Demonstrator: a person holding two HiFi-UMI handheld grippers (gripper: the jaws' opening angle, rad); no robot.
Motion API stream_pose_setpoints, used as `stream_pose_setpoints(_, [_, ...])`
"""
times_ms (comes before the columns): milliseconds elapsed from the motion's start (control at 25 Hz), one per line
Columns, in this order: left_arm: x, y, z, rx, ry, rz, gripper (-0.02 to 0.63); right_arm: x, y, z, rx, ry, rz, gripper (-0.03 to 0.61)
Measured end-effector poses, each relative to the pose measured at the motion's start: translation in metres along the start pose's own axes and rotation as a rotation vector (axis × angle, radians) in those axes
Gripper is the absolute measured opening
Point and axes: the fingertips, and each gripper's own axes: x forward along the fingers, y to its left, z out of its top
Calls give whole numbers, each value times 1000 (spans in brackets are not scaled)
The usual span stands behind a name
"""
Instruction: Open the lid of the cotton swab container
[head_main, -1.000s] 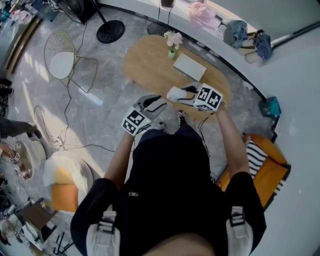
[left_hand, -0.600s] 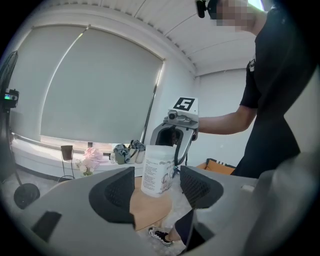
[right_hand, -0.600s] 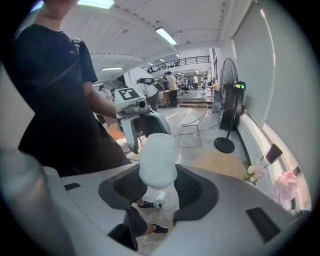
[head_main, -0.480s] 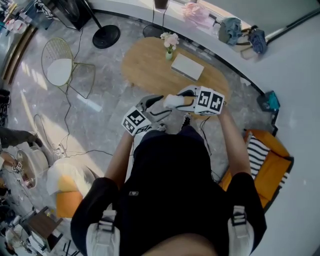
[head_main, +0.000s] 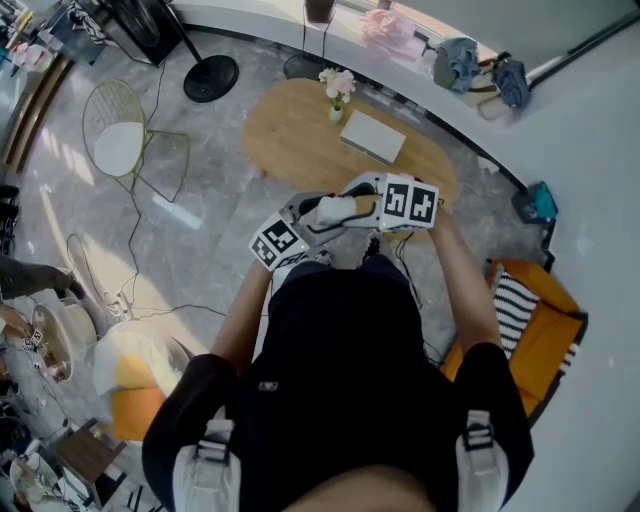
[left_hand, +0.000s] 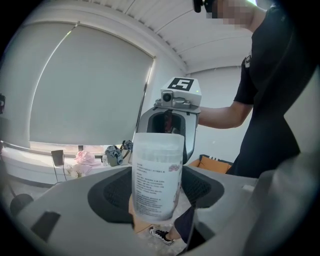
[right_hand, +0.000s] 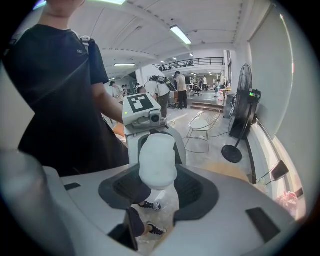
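The cotton swab container (head_main: 335, 210) is a white translucent tub with a printed label (left_hand: 156, 180), held in the air in front of the person. My right gripper (head_main: 350, 203) is shut on one end of it; in the right gripper view the tub's rounded end (right_hand: 157, 160) fills the gap between the pads (right_hand: 122, 187). My left gripper (head_main: 312, 218) faces it from the other side. Its jaws have just been opening and now stand wide, with the tub's other end between them. I see no clear squeeze there. Each gripper shows behind the tub in the other's view.
An oval wooden table (head_main: 300, 135) lies just ahead, with a flower vase (head_main: 337, 95) and a flat white box (head_main: 373, 135) on it. A wire chair (head_main: 125, 125) and a fan base (head_main: 210, 75) stand to the left, an orange cushion (head_main: 530, 345) to the right. Several people stand far off (right_hand: 160, 92).
The right gripper has carried the container left and up to the left gripper. The left jaws have spread wide and now stand around the container's free end.
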Motion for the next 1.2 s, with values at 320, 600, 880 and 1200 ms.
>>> stream_pose_setpoints(320, [9,-8,7,14,-4,-43,280,1,8,18,-17,-27,22,186])
stream_pose_setpoints(600, [15,-10,13,15,-14,-68,268,-1,6,20,-20,-29,23,186])
stream_pose_setpoints(880, [10,-12,18,26,-30,-59,206,-4,8,26,-26,-30,11,190])
stream_pose_setpoints(1200, [11,-9,17,23,-33,-52,201,-12,7,42,-33,-85,-35,207])
